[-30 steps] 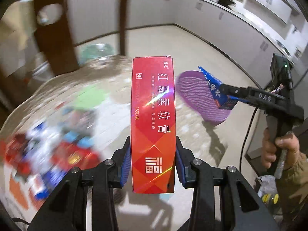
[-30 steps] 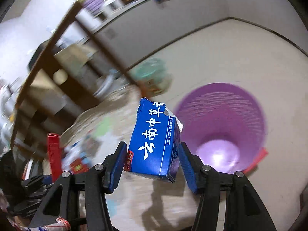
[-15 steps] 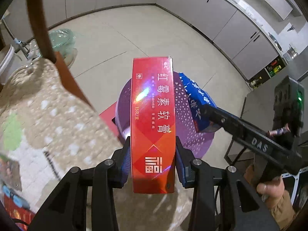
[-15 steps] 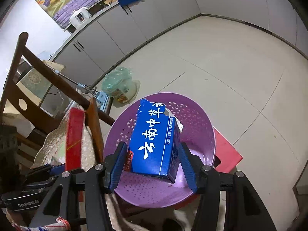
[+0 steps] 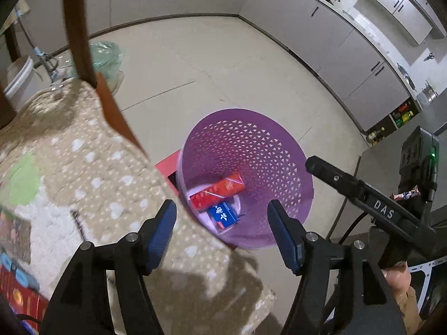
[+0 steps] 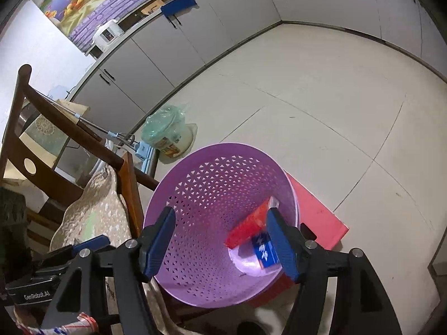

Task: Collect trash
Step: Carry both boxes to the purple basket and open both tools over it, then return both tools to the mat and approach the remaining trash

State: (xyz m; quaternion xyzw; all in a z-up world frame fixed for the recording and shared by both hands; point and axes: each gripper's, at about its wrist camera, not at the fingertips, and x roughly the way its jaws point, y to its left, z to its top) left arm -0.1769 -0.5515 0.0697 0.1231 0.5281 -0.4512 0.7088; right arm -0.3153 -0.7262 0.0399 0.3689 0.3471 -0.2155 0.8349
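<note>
A purple perforated basket [image 5: 259, 150] [image 6: 201, 195] stands on a red stool beside the table. A red box [image 5: 216, 191] [image 6: 247, 227] and a blue box [image 5: 223, 215] [image 6: 264, 249] lie at its bottom. My left gripper [image 5: 222, 233] is open and empty above the table edge and the basket's near rim. My right gripper [image 6: 220, 241] is open and empty over the basket. The right gripper's finger also shows in the left wrist view [image 5: 335, 177].
A table with a beige spotted cloth [image 5: 78, 167] holds more packets at the far left [image 5: 16, 293]. A wooden chair [image 6: 56, 128] stands behind it. A green bag [image 6: 164, 131] sits on the tiled floor. Grey cabinets line the walls.
Both grippers opened over the basket. The red box left my left gripper and the blue box left my right gripper; both now lie in the basket.
</note>
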